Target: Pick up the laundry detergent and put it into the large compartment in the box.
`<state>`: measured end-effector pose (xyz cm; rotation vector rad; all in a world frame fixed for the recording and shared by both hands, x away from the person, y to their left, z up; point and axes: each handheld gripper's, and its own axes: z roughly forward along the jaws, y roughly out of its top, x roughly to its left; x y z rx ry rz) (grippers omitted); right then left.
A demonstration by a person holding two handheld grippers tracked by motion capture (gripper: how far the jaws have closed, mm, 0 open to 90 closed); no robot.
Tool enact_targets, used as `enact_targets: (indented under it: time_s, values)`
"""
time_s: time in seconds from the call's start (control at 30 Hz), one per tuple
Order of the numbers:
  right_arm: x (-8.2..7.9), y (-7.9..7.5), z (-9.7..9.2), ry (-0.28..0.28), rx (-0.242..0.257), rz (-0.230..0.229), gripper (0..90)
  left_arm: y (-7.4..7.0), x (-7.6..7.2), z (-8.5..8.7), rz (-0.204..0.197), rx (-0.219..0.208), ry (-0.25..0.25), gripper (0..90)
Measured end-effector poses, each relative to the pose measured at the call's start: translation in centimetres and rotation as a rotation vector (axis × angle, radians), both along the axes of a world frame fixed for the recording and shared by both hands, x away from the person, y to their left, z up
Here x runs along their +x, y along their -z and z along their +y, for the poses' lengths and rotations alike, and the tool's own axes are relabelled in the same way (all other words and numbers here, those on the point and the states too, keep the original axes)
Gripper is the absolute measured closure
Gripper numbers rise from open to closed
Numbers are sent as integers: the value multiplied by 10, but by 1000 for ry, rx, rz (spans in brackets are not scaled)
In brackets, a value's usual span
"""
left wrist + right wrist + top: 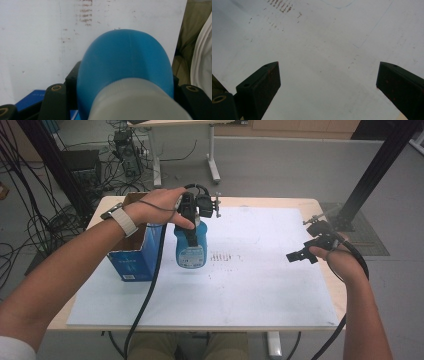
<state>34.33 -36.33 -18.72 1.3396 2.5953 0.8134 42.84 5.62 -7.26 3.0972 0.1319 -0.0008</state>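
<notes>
1. Two grippers are over the white board that covers the table; each sits in one of the person's hands.
2. The left gripper is clamped on a blue bottle, its jaws pressed to the bottle's upper part just under the pale cap.
3. In the high view the bottle hangs label-forward, seemingly clear of the board, near the board's back left corner and just beside the blue carton.
4. In the left gripper view the bottle's rounded blue body bulges out between the jaws, with the board and its brownish smudges beyond.
5. The carton stands at the board's left edge, its top flaps open; the person's left forearm crosses over it.
6. The right gripper is held near the board's right edge, well apart from the bottle.
7. Its jaws stand wide and hold nothing; the right gripper view shows bare board between the two black pads.
8. The smudges lie near the board's middle, between bottle and right gripper.
</notes>
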Motion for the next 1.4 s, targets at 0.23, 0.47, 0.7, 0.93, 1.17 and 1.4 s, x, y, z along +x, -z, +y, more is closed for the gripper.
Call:
enact_targets:
  time_s: [0.23, 0.47, 0.7, 0.93, 1.17, 1.4]
  values:
    - [-2, -2, 3, -12, 5, -12, 54, -31, -10, 6, -13, -6, -77, 395]
    - [-6, -6, 3, -16, 7, -21, 54, -62, -11, 15, -12, -14, -202, 395]
    - [-7, -9, 2, -15, 9, -26, 54, -89, -18, 22, -41, -14, -291, 395]
    - [-5, -10, 2, -15, 9, -30, 54, -109, -20, 26, -40, -13, -341, 396]
    - [-6, -11, 2, -17, 13, -31, 54, -126, -18, 32, -29, -28, -411, 396]
    - [-7, -11, 1, -18, 15, -34, 54, -139, -23, 34, -46, -41, -458, 396]
